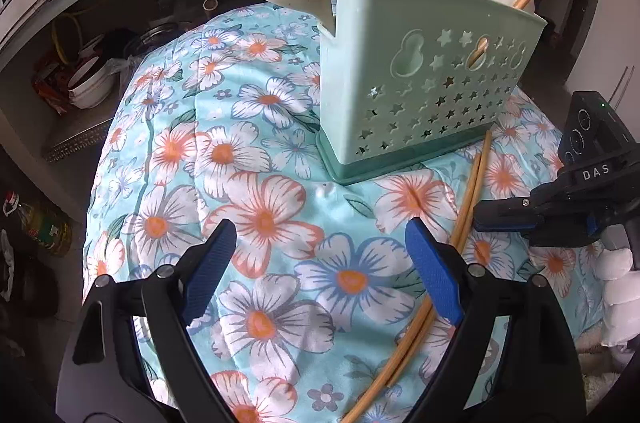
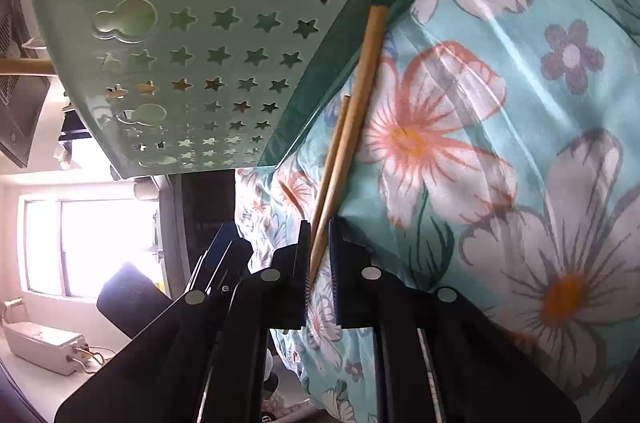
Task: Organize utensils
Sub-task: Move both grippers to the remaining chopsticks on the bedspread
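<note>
A mint-green utensil holder [image 1: 424,83] with star cut-outs stands on the floral cloth [image 1: 260,215]; it holds spoons, a white ladle and several chopsticks. Two wooden chopsticks [image 1: 452,247] lie on the cloth in front of the holder. My left gripper [image 1: 320,247] is open and empty above the cloth, left of the chopsticks. My right gripper [image 2: 319,243] comes in from the right in the left wrist view [image 1: 480,219]. Its jaws are nearly shut around the chopsticks [image 2: 352,127], close to the holder [image 2: 192,43].
The cloth-covered surface drops off at the left, where shelves with white bowls [image 1: 90,83] and bottles [image 1: 44,223] stand. A bright window [image 2: 84,247] and a small box [image 2: 44,347] lie beyond the surface's edge in the right wrist view.
</note>
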